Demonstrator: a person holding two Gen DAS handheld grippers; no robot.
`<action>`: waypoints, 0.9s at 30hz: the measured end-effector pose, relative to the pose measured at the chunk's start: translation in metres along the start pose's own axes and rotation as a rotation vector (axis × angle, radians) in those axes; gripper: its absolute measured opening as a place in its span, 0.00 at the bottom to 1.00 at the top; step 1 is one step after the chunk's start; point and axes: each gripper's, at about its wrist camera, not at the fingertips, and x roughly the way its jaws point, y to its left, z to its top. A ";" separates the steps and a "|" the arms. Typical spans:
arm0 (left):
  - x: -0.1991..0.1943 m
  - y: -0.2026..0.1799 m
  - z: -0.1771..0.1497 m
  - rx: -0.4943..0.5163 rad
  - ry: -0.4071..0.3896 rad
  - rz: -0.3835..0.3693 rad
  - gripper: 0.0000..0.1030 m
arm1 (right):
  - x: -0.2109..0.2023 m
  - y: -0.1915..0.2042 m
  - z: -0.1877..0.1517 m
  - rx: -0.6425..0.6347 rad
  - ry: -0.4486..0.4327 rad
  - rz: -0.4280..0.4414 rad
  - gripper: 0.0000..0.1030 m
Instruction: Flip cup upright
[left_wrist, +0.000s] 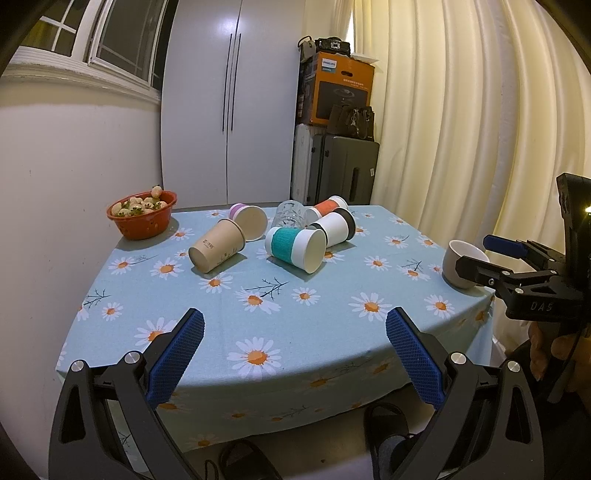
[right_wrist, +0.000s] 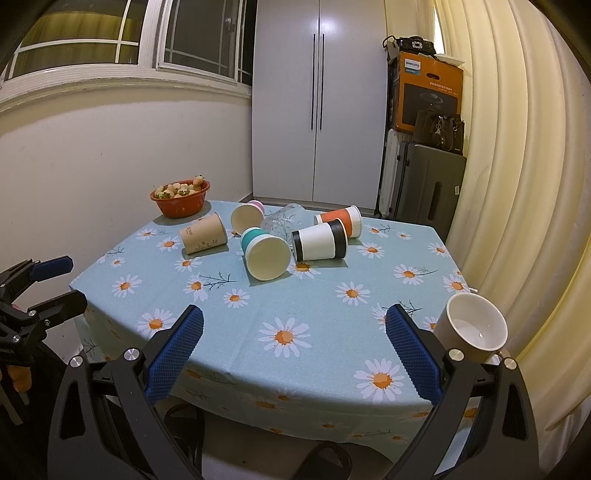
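Note:
Several cups lie on their sides at the far middle of the table: a brown paper cup (left_wrist: 217, 246) (right_wrist: 204, 234), a pink-banded cup (left_wrist: 249, 220) (right_wrist: 246, 216), a teal-sleeved cup (left_wrist: 296, 248) (right_wrist: 265, 252), a black-banded white cup (left_wrist: 337, 228) (right_wrist: 320, 240), an orange-sleeved cup (left_wrist: 328, 206) (right_wrist: 340, 219) and a clear glass (left_wrist: 289, 215) (right_wrist: 281, 220). A beige mug (left_wrist: 462, 263) (right_wrist: 471, 328) stands upright at the right edge. My left gripper (left_wrist: 294, 354) and right gripper (right_wrist: 294, 350) are open and empty over the near table edge.
The table has a daisy-print blue cloth (left_wrist: 303, 332) (right_wrist: 295, 295). A red bowl of fruit (left_wrist: 142, 214) (right_wrist: 180, 197) stands at the far left corner. Wall to the left, curtain (right_wrist: 517, 184) to the right, suitcases (left_wrist: 343, 170) behind. Slippers (left_wrist: 388, 428) lie on the floor.

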 end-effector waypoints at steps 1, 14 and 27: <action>0.000 0.000 0.000 0.000 0.000 -0.001 0.94 | 0.002 -0.003 0.000 -0.002 0.003 0.003 0.95; 0.002 0.000 0.001 0.001 0.002 0.000 0.94 | 0.001 -0.001 -0.001 -0.008 0.007 0.003 0.95; 0.002 0.000 0.000 0.001 0.001 0.001 0.94 | 0.003 0.000 -0.002 -0.012 0.013 0.003 0.95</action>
